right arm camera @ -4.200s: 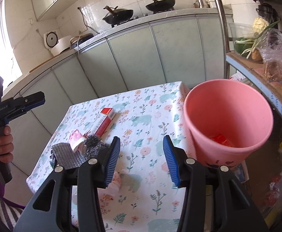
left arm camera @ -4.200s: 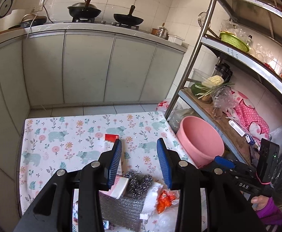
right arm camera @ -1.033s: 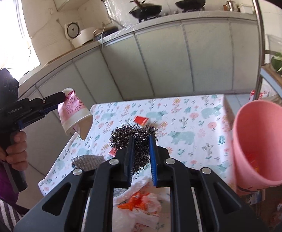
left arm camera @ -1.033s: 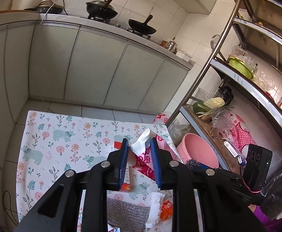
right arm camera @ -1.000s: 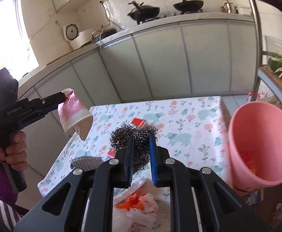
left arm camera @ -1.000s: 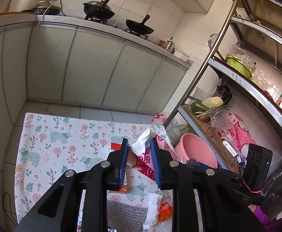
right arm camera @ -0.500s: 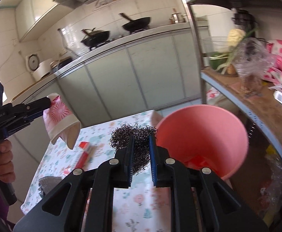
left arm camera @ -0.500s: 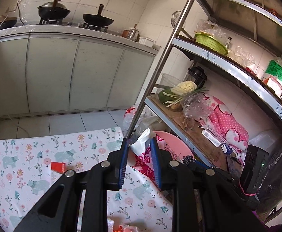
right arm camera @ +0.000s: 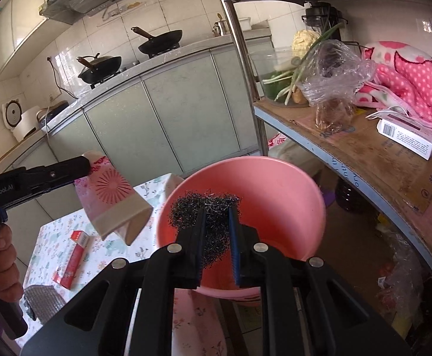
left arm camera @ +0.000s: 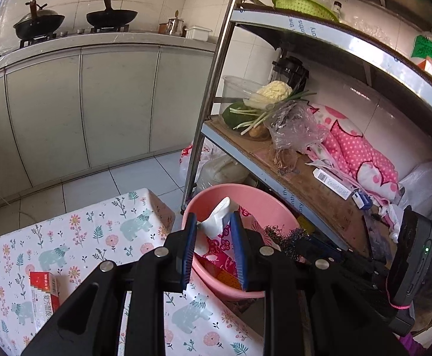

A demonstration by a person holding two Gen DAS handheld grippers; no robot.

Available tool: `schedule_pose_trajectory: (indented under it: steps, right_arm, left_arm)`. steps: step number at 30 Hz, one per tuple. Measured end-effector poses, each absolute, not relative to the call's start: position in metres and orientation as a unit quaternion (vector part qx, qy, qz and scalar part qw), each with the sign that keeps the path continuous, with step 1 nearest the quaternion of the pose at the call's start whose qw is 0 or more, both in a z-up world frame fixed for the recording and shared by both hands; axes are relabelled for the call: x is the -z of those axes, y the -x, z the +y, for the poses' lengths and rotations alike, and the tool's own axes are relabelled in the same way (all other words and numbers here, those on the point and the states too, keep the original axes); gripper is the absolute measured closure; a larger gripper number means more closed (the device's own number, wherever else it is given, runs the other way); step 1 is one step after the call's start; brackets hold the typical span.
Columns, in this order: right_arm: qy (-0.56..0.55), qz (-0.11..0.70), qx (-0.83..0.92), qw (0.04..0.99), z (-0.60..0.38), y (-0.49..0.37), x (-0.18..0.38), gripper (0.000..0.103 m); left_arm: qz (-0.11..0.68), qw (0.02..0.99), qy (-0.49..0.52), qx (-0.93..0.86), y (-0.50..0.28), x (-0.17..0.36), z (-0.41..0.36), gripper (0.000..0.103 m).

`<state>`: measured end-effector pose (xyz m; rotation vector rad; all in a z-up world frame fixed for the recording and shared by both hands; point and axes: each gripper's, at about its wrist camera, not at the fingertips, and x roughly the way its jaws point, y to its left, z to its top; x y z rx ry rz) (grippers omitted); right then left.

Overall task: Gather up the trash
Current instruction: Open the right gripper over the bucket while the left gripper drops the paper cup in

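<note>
Two woks (left arm camera: pixel 109 16) on the counter; shelf (left arm camera: pixel 304 184) holds vegetables (left arm camera: pixel 269 95).

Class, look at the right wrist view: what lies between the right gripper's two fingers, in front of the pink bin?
A steel wool ball is clamped between the right gripper fingers, held over the pink bin. The right wrist view shows it.

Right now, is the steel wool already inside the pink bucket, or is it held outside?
Not dropped in: the steel wool is clamped between the right tongs, above the open mouth of the pink bucket.
</note>
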<state>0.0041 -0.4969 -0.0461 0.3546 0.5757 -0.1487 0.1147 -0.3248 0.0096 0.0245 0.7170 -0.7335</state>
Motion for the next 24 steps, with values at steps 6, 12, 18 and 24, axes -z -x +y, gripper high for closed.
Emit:
schedule_pose_trajectory:
  steps: [6,12,18,24]
  right_arm:
    - [-0.160,0.297,0.082,0.938,-0.499,-0.011,0.060,0.088]
    - [-0.161,0.310,0.084,0.933,-0.503,-0.016,0.071,0.088]
    - [-0.161,0.314,0.082,0.932,-0.502,-0.020,0.076,0.087]
    - [-0.161,0.316,0.084,0.931,-0.502,-0.021,0.076,0.085]
  left_arm:
    - [0.365,0.863,-0.019,0.348,-0.123,0.015,-0.349,0.081]
    - [0.380,0.858,-0.030,0.345,-0.126,0.032,-0.363,0.080]
    - [0.383,0.858,-0.028,0.341,-0.126,0.037,-0.366,0.080]
    - [0.387,0.856,-0.014,0.343,-0.126,0.036,-0.362,0.077]
